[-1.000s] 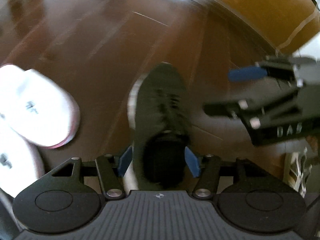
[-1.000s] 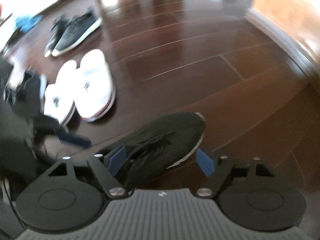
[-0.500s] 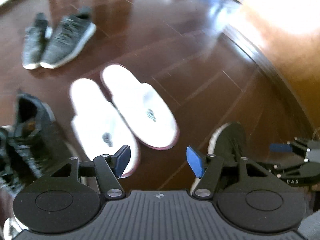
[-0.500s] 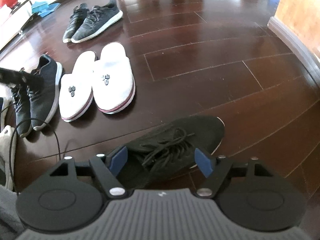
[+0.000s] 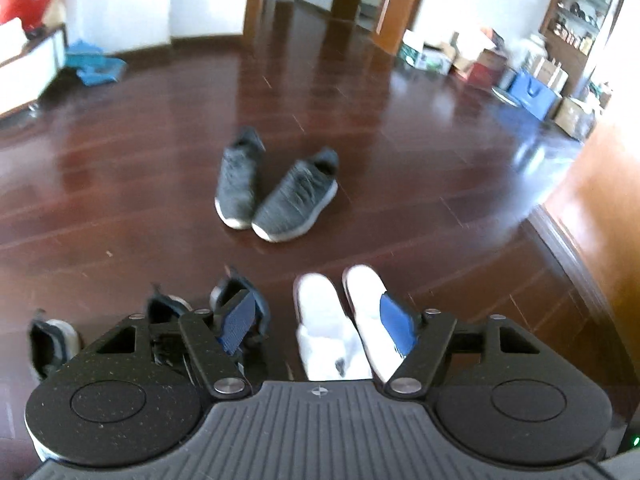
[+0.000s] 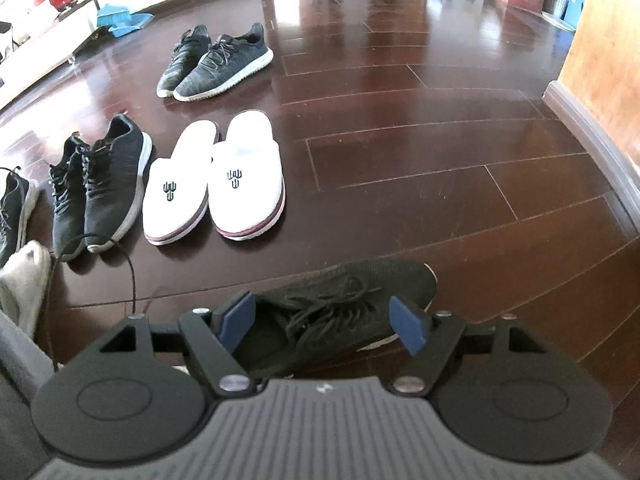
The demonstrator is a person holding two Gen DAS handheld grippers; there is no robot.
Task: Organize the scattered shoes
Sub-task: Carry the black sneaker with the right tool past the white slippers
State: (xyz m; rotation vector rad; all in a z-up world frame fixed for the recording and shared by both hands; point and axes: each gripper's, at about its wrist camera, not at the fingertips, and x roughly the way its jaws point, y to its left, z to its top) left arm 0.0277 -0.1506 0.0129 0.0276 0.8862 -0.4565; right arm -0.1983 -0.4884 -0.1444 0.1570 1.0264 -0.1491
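Right tool [image 6: 324, 320] spread wide, nothing pinched, hanging just over the black shoe [image 6: 340, 312] on the floor [image 6: 440, 168]. Left tool [image 5: 316, 320] spread wide too, empty, up above the white slippers [image 5: 332, 320].

Looks mostly done. Ahead and left of the right tool, white slippers [image 6: 216, 180] side by side as a pair, sides touching. Left of them, dark sneakers [image 6: 100, 184] side by side. Farther ahead, gray sneakers [image 6: 212, 64] together, toes close, heels a bit apart. More shoes at the far left edge, cut off, hard to tell.

Still left, by the look of it: the black shoe, lying alone between the right tool's fingers, well apart from the rows. No twin next to it; where the twin is, cannot tell.

Black shoe flat on its sole, laces up. Long way slanted: heel near the tool, low and left; toe pointing ahead and to the right, away from the slippers. Probably needs a turn to line up with the rest.
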